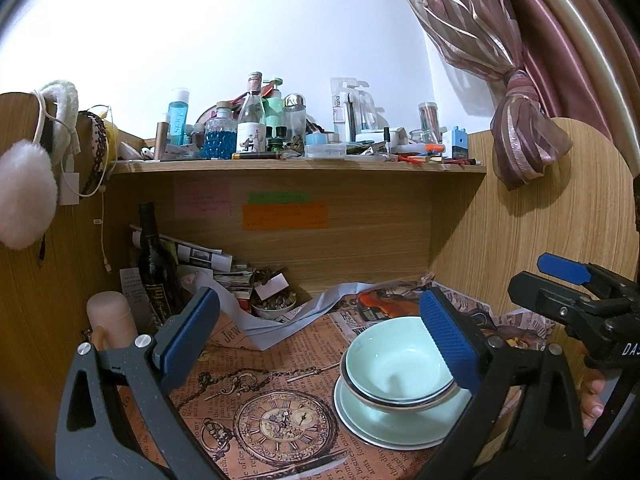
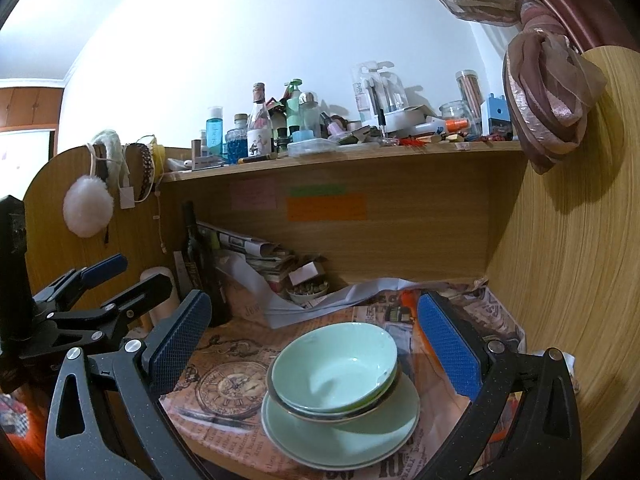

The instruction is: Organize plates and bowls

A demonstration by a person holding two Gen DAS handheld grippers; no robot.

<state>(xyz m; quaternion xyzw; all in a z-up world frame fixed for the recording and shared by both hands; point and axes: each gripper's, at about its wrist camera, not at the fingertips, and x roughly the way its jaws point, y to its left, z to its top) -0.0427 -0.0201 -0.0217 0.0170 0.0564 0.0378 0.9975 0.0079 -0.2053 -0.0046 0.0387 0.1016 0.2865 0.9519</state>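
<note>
Mint-green bowls (image 2: pixel 334 364) sit nested atop stacked plates (image 2: pixel 344 436).

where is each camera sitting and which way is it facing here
Left wrist: rides the left gripper, open, facing the desk's back panel; the bowls sit right of centre, and the right gripper and fingers show at the right edge.
Right wrist: rides the right gripper, open, facing the same way from further right; the bowls lie between its fingers, the left gripper at left.
Shared: bowls nested on plates, the cluttered shelf, the dark bottle.
</note>
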